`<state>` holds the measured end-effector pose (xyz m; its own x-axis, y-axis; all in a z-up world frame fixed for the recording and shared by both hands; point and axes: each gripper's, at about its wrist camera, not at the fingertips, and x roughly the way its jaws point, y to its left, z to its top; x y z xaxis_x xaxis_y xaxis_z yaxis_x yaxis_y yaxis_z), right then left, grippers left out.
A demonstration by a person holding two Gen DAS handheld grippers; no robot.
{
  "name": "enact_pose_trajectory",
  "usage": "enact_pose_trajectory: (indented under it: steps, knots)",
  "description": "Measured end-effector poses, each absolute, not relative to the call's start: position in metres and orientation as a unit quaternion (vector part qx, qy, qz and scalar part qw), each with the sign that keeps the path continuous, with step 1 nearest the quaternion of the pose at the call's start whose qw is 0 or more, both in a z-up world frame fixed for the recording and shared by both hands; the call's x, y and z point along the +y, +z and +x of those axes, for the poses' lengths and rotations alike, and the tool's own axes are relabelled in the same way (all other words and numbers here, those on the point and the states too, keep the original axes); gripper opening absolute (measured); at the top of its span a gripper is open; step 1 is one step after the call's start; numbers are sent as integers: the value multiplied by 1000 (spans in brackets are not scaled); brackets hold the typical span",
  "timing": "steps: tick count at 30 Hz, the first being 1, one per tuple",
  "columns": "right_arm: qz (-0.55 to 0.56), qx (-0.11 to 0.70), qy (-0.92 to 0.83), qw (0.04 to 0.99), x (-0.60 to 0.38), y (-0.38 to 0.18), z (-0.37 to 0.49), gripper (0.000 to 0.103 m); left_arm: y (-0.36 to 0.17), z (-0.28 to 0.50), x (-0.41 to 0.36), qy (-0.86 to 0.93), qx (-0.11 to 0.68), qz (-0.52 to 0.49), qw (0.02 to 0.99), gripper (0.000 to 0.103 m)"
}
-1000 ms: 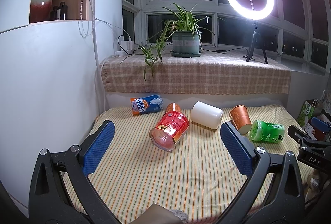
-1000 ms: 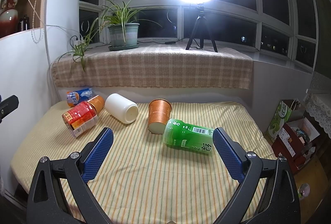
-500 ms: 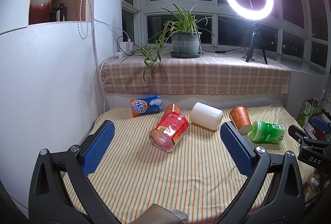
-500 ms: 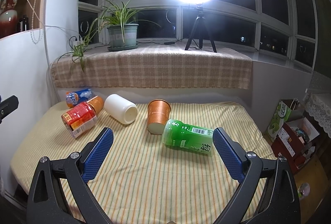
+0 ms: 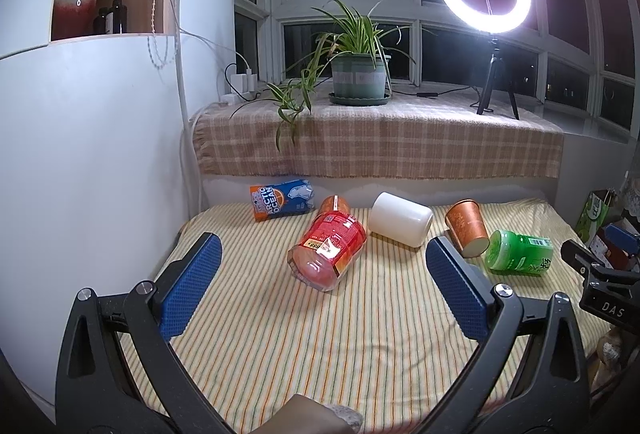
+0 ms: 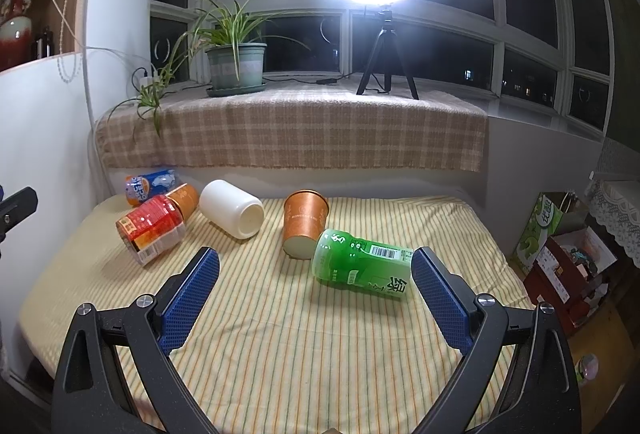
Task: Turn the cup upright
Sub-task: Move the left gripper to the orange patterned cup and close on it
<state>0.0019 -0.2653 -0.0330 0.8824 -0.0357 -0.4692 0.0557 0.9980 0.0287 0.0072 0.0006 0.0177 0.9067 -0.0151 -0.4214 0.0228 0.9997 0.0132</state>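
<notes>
The left tool [image 5: 320,276], a black two-finger frame with blue textured pads [image 5: 191,289], is held with its jaws spread wide, nothing between them, both fingers reaching forward and slightly upward from the lower edge of its own wrist view. The right tool [image 6: 316,290], of the same black frame and blue pads [image 6: 439,302], is likewise spread wide and holds nothing. In the left wrist view part of the right tool shows at the far right edge as a black bracket with a blue tip.

Matt paper cup [image 6: 304,224]; woven striped cloth [image 6: 280,334].
</notes>
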Motion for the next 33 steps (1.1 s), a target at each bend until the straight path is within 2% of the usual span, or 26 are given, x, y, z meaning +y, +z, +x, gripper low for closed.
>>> enact_pose_trajectory:
  steps: [8,17,26,33]
  knots:
    - [18,249,-25,968,-263,-37,6,97,7,18,10,-7,227,9,974,103]
    - [21,265,-30,964,-267,-48,15,97,-13,48,35,-38,281,33,958,103]
    - [26,279,-33,959,-271,-61,22,97,-25,106,40,-128,356,52,924,103]
    - [25,286,-37,957,-272,-67,25,97,-22,166,41,-152,392,20,907,103]
